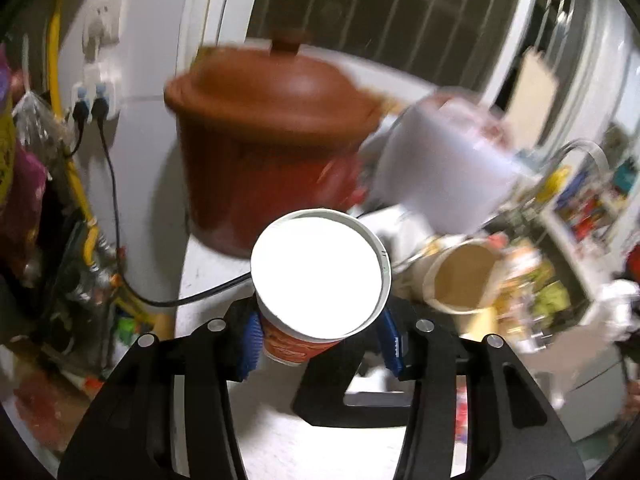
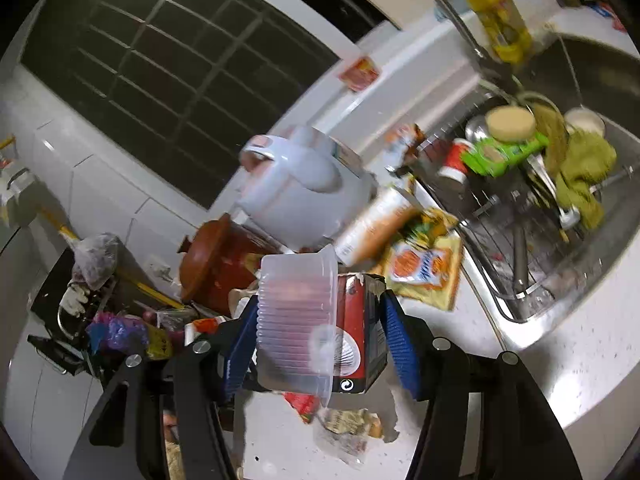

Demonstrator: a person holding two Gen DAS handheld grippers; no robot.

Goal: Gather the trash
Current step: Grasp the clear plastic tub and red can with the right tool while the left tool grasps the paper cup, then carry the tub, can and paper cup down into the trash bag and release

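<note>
In the left wrist view my left gripper is shut on a red paper cup with a white inside; the blue pads press its sides and its mouth faces the camera. In the right wrist view my right gripper is shut on a clear ribbed plastic tub and a red carton squeezed side by side between the blue pads. Both loads hang above the white counter. More trash lies there: a tipped tan cup, a yellow snack wrapper and crumpled wrappers.
A brown clay pot and a white kettle stand behind the cup, with a black cable running to wall sockets. A steel sink with a dish rack, cups and a green cloth lies to the right. Bags clutter the left.
</note>
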